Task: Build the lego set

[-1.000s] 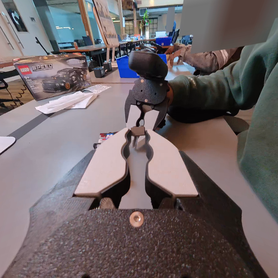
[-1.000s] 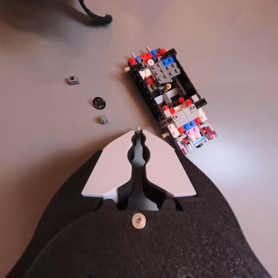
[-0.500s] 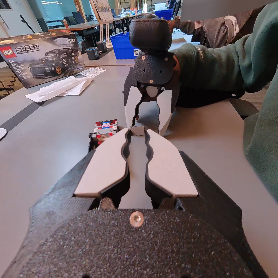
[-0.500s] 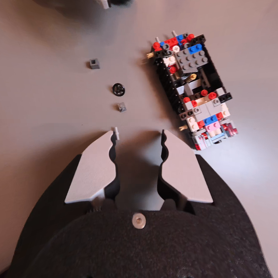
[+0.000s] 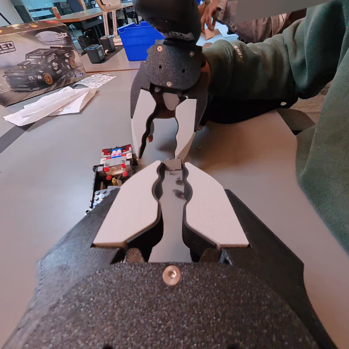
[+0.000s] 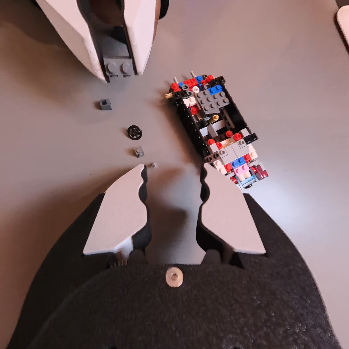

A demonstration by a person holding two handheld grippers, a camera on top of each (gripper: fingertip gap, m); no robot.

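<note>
A smooth grey matte surface (image 5: pixel 56 151) fills the foreground, with a darker grey band (image 5: pixel 9 135) crossing its left edge. Farther back stands a blue plastic bin (image 5: pixel 136 44) beside two small black boxes (image 5: pixel 95 53). Behind them a long wooden-topped table (image 5: pixel 85 18) and pale wooden easel legs (image 5: pixel 110 22) stand before glass partitions (image 5: pixel 37 5), in soft, even light.

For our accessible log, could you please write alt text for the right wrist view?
The right gripper hangs open above a grey table, beside a half-built lego car. Ahead, the left gripper pinches a grey brick; a black wheel and small grey pieces lie loose.
</note>
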